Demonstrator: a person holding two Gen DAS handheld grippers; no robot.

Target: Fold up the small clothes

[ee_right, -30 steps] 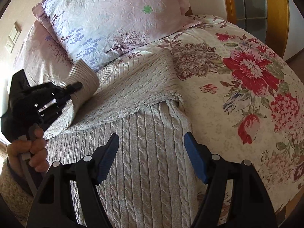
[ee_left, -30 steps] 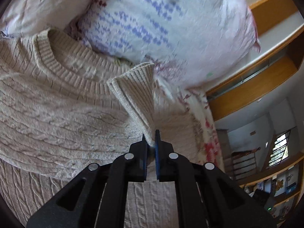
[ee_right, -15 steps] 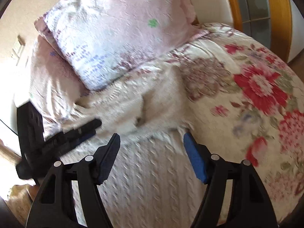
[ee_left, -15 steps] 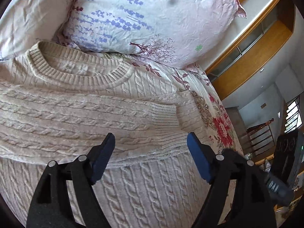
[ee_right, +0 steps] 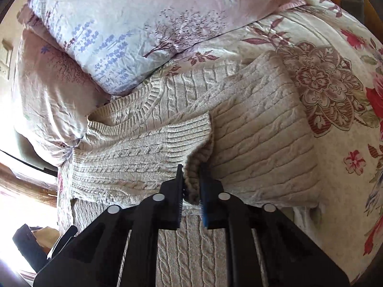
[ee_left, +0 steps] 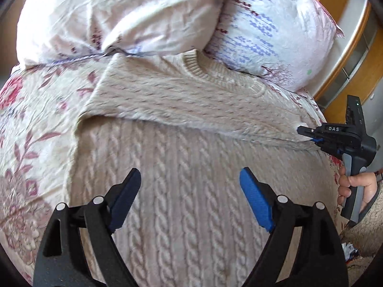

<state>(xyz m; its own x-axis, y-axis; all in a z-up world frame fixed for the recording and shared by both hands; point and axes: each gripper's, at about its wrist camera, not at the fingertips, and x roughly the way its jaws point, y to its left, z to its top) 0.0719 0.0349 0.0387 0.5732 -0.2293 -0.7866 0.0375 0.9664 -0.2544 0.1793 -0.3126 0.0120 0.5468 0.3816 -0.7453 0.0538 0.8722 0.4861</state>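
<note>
Right claw [ee_right: 191, 186] is pinched onto the ribbed sleeve cuff [ee_right: 189, 141] of the beige sweater [ee_left: 191, 167], frame centre. Left claw [ee_left: 190, 199] gapes wide above the sweater body at lower frame, gripping nothing.

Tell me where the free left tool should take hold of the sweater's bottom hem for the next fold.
Likely the hem corner on the left tool's own side, reached from the foot of the bed. The sweater lies flat with both sleeves folded across the chest, so its lower body is bare. The hem itself is out of view. The right tool is shut on knit near the cuff.
</note>
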